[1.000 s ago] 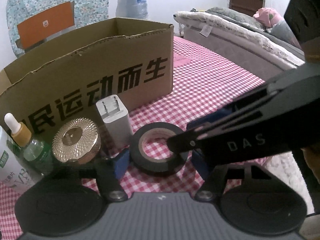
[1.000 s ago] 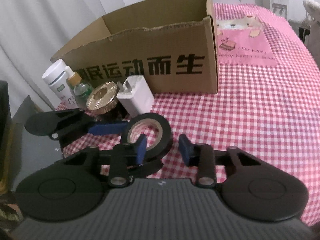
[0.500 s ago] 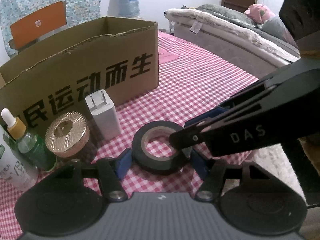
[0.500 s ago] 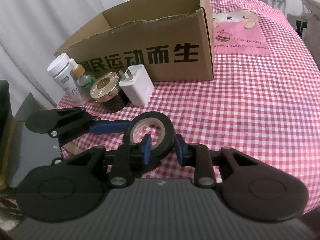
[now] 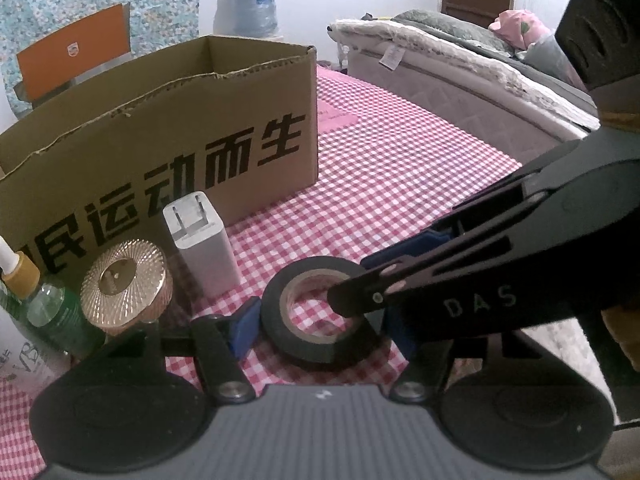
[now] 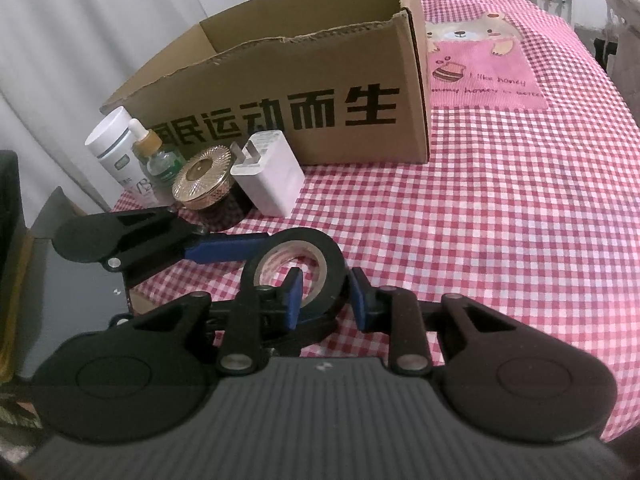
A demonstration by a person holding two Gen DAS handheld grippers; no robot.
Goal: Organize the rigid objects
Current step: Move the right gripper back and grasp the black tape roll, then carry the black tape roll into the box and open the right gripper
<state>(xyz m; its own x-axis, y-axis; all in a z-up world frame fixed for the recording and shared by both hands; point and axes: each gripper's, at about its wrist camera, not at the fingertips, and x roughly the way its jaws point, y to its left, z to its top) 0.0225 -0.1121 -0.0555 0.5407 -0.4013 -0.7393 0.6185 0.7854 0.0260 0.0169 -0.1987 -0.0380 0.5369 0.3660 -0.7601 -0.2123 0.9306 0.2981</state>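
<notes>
Tape roll (image 6: 332, 256) sits on the checkered worktop (image 6: 480, 220), in front of the cardboard box (image 6: 320, 80) and just this side of the white charger (image 6: 272, 180). The right gripper (image 6: 326, 296) has been closing in. It has one finger down the hole and one outside, so the roll's wall is pinched between them with barely any gap left. The left gripper (image 5: 320, 320) is about half open and straddles the roll's full width. Its near pad is right at the rim, but I honestly can't tell if it's touching.

If I were doing this, I'd check that the right pinch is solid before moving anything. A wall pinch on a ring likes to swivel, so grab deep and lift straight up. The left fingers should widen and back off first so they don't drag the roll sideways.

Room-wise, the gold-lidded jar (image 5: 124, 276), the dropper bottle (image 6: 154, 156) and the white bottle (image 6: 108, 144) are bunched against the box's front wall on the left (easy to bowl over). I'd go up and over the torn front rim from the right half. There the cloth is bare all the way to the bed (image 5: 460, 80). The worktop's edge is also close on the near left, so no dropping it there.
</notes>
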